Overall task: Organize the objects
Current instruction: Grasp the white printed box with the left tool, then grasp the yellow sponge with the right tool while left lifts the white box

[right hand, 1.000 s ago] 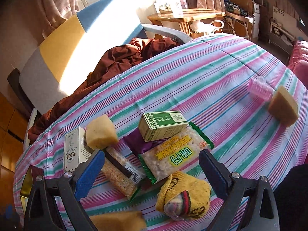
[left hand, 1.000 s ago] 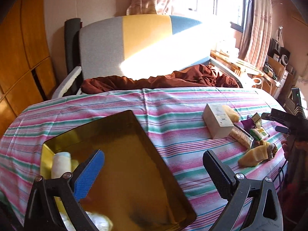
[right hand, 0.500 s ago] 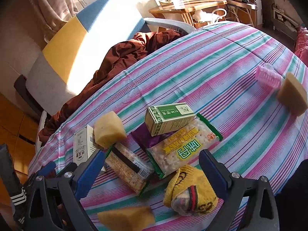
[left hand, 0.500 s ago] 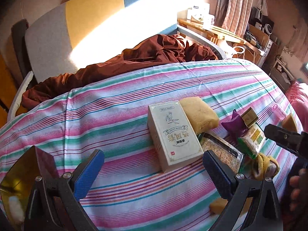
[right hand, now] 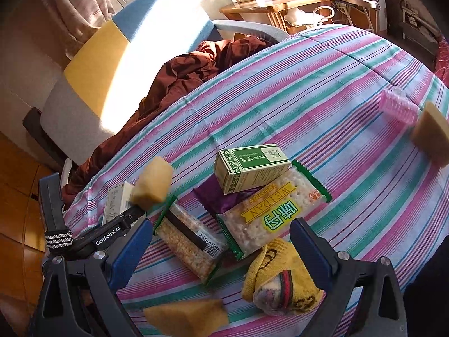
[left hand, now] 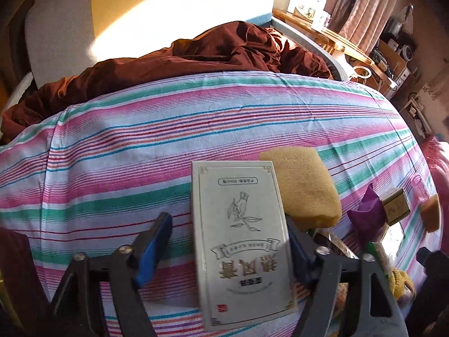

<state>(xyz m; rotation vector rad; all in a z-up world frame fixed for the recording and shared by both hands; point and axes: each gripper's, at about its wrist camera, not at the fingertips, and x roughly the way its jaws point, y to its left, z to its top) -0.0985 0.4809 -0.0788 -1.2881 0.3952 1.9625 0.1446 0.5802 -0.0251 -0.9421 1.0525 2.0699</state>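
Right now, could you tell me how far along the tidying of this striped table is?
Early, by the look of it: no sorted item shows in either view. In hand: the left gripper is closing around the white carton, its left finger not yet touching. Left on the cloth: yellow sponges, the green box, cracker packets, a rolled sock and a pink roller. The right gripper hangs open.

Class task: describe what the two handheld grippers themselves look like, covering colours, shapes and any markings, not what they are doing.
Each gripper is a dark grey to black plastic frame with silver screws. The left gripper and the right gripper both end in two angled fingers faced with blue pads. In the right wrist view, the left gripper's body carries white "GenRobot.AI" lettering and a black-and-white striped strap.
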